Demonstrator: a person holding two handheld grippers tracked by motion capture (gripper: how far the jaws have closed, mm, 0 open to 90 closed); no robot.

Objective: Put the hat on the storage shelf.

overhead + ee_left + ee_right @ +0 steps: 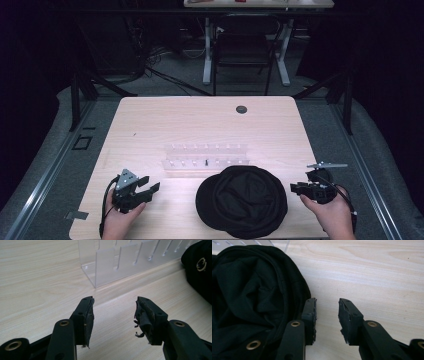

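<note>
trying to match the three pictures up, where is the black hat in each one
High view: the black hat lies at the near edge of the table, bottom centre, between the two hands.
Left gripper view: one edge of it at the far right, upper corner.
Right gripper view: it covers the left side, beside the left jaw.
Shared landmark: the clear plastic rack just behind the hat, also in the left gripper view.

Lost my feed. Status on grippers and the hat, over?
Left gripper open, empty. Right gripper open, empty, beside black hat, not touching. Hat flat on table. Clear rack behind hat.
</note>
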